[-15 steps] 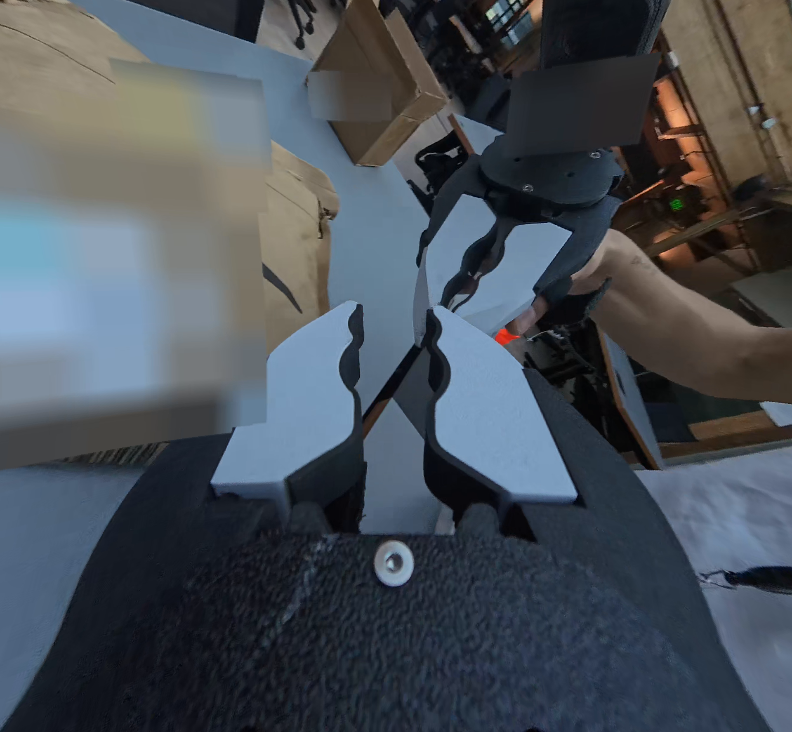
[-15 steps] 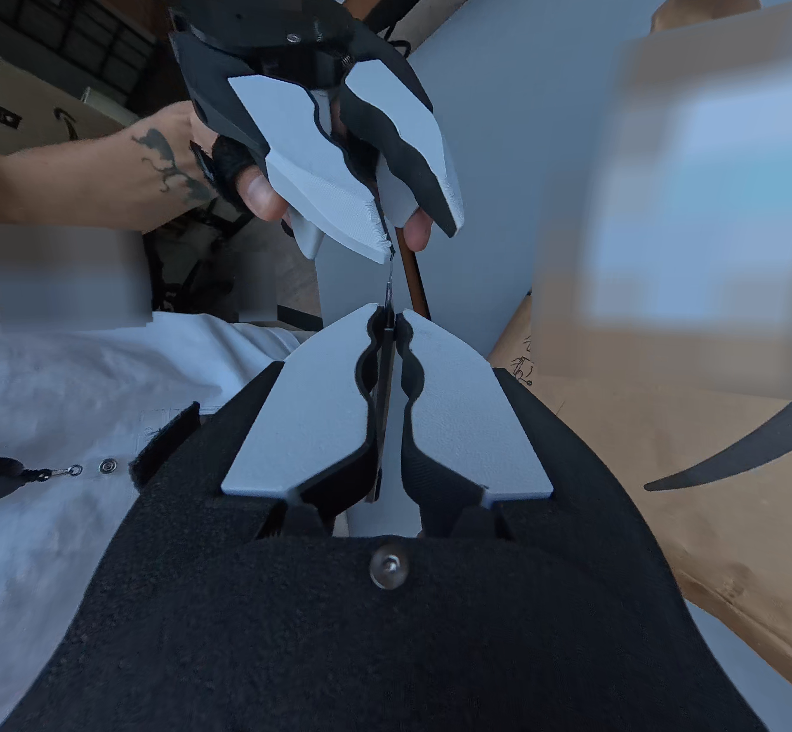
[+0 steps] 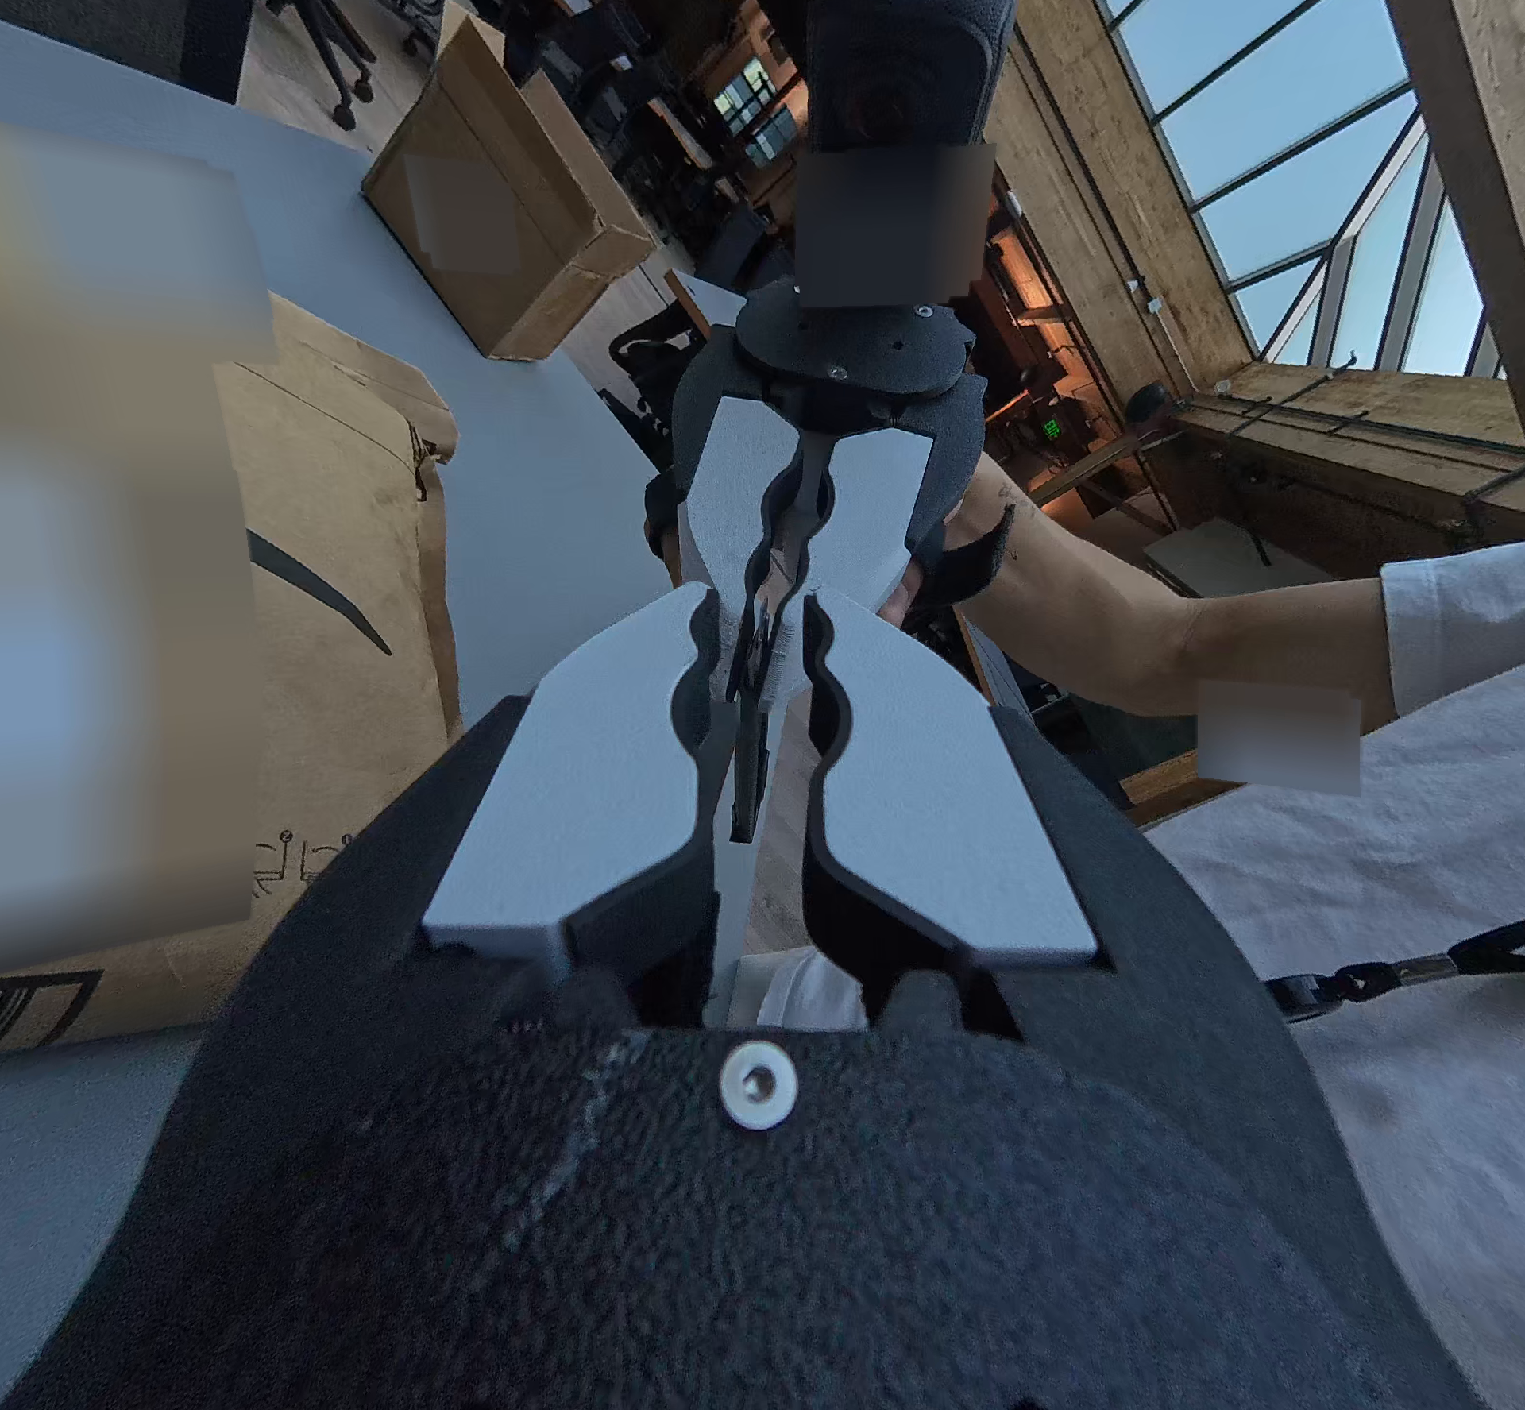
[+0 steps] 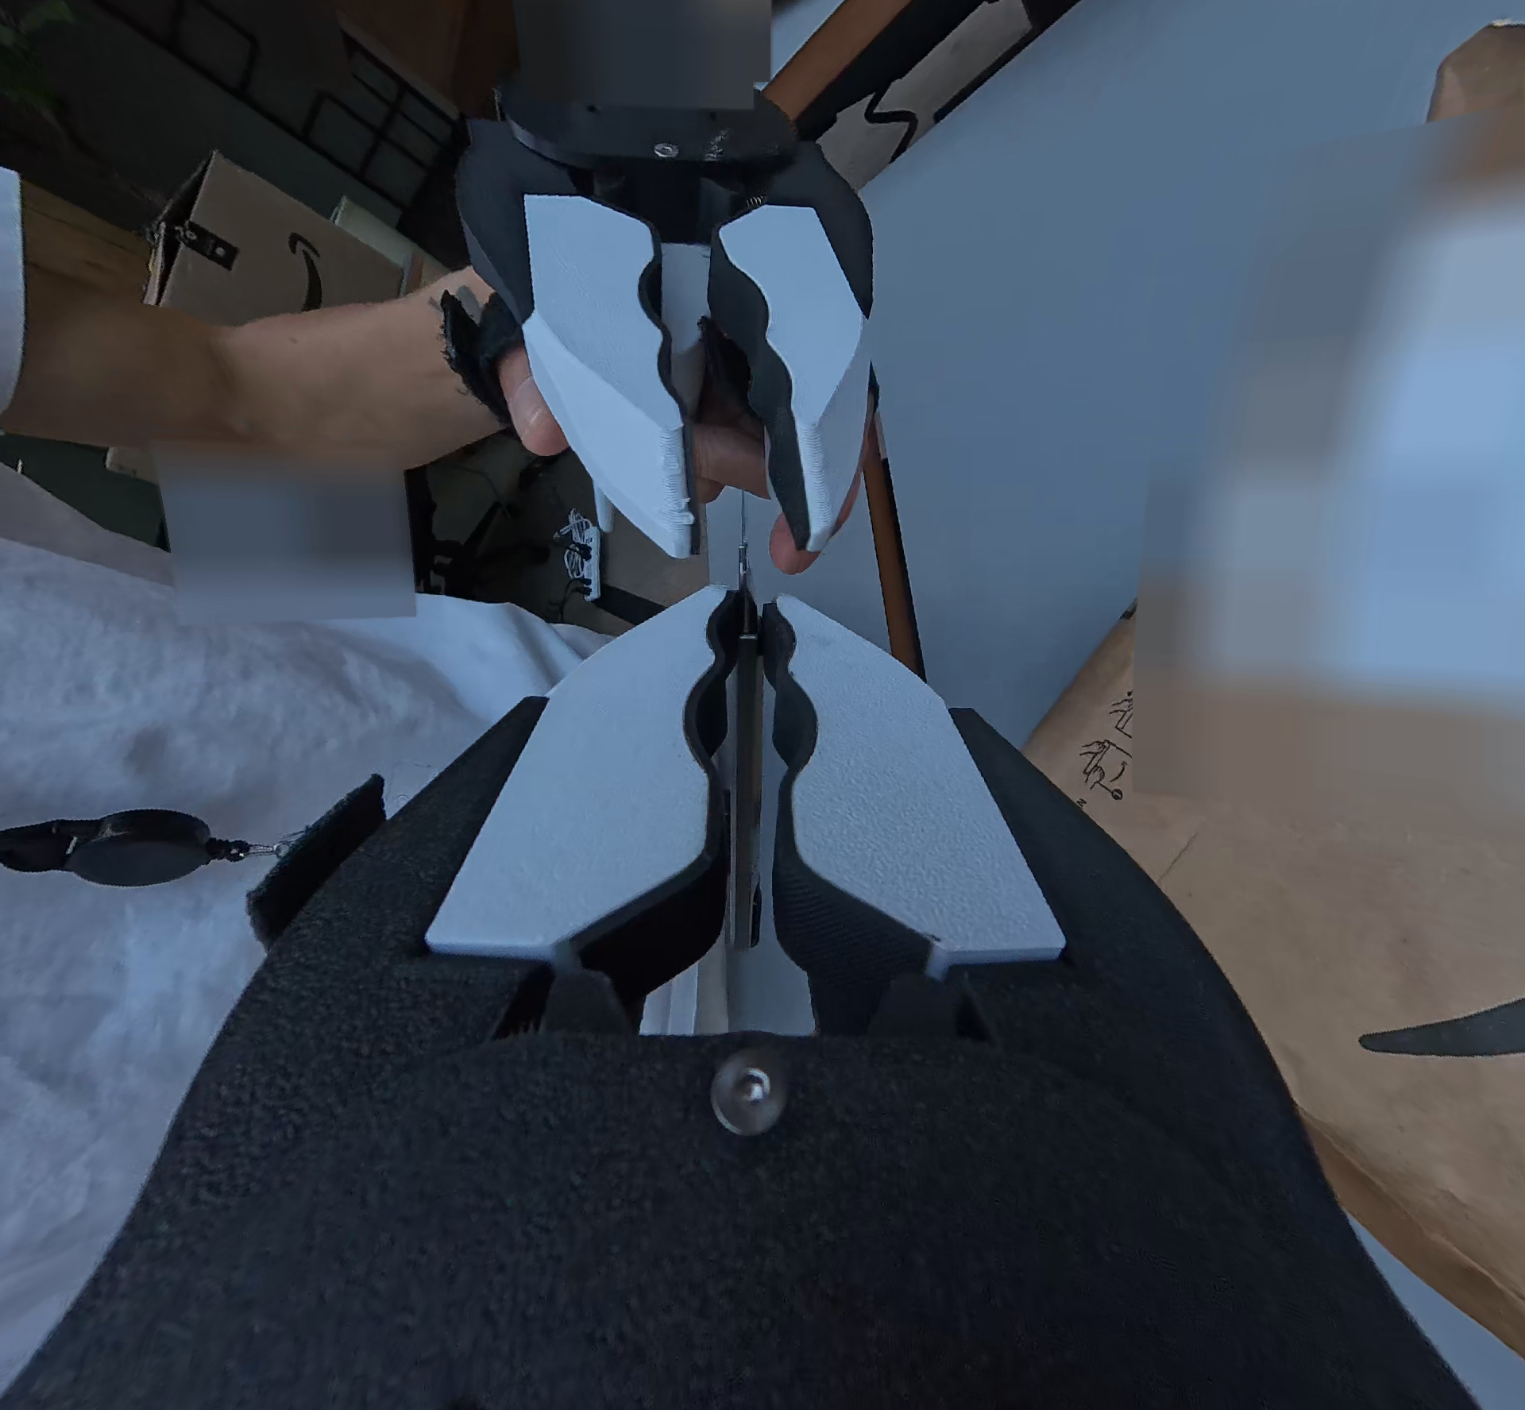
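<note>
— Between my right gripper's [image 4: 745,603] fingers I see a thin dark tool [image 4: 747,760], like a flat stick with a fine metal tip. The fingers are almost closed and pinch it.

— And your left gripper [image 3: 755,603]?

— Its fingers are apart and hold nothing. The right one's tips and the tool's end [image 3: 755,718] poke into the gap. I can't tell if they touch.

— What's around them?

— Both are up in the air, tip to tip. A brown paper bag [image 4: 1320,958] lies on the grey table [image 4: 1114,256] beside them. A cardboard box [image 3: 495,215] sits farther back.
</note>
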Motion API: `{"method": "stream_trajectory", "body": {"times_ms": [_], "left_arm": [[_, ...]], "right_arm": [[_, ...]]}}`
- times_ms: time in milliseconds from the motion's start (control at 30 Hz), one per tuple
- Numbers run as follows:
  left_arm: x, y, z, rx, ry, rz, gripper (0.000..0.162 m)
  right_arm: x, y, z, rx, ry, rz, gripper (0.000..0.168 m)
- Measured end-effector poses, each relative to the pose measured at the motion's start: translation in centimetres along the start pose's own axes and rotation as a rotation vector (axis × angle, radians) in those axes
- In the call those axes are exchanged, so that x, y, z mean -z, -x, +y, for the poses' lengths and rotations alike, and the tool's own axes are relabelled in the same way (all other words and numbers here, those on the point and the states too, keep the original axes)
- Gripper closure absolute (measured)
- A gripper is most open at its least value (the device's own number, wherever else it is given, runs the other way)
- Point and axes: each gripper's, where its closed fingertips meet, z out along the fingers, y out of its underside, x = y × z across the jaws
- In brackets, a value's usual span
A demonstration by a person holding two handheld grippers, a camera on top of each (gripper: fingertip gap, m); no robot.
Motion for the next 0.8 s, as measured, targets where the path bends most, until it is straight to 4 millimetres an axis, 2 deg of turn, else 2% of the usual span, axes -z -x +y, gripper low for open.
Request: {"method": "stream_trajectory", "body": {"times_ms": [67, 200, 300, 367, 400, 467, 533, 633, 700, 733, 767, 800], "left_arm": [[0.0, -0.2, 0.3, -0.022, 0.019, 0.009, 0.162], [0.1, -0.5, 0.5, -0.017, 0.038, 0.02, 0.162], [0.4, -0.4, -0.9, 0.059, -0.042, 0.02, 0.162], [0.8, -0.5, -2.1, 0.112, -0.113, 0.048, 0.162], [1.1, -0.4, -2.7, 0.137, -0.154, 0.052, 0.162], [1.4, -0.2, -3.1, 0.152, -0.187, 0.04, 0.162], [1.6, 0.0, -3.2, 0.148, -0.21, 0.017, 0.162], [1.8, 0.2, -3.1, 0.142, -0.24, 0.01, 0.162], [2.1, 0.7, -2.7, 0.112, -0.238, -0.024, 0.161], [2.5, 1.4, -2.4, 0.088, -0.232, -0.074, 0.16], [3.0, 2.2, -1.9, 0.072, -0.217, -0.133, 0.147], [3.6, 3.2, -1.3, 0.061, -0.195, -0.191, 0.123]], "right_arm": [[0.0, 0.3, -0.1, 0.014, -0.003, 0.001, 0.164], [-0.1, 0.7, -0.2, 0.019, -0.013, -0.016, 0.164], [0.2, 0.5, -1.4, 0.019, -0.126, -0.028, 0.162], [0.5, 0.0, -2.0, -0.011, -0.211, -0.022, 0.134], [0.4, -0.3, -1.8, -0.025, -0.228, -0.023, 0.128], [0.3, -0.2, -1.7, -0.038, -0.285, -0.048, 0.129], [0.4, 0.2, -2.0, -0.06, -0.347, -0.077, 0.139], [-0.2, 0.3, -1.3, -0.039, -0.307, -0.068, 0.161], [-0.3, -0.1, -1.1, -0.013, -0.295, -0.028, 0.162], [-0.3, -0.5, -1.0, -0.008, -0.288, 0.005, 0.162], [-0.2, -1.0, -1.0, -0.021, -0.279, 0.032, 0.162], [0.0, -1.6, -1.0, -0.048, -0.269, 0.054, 0.162]]}}
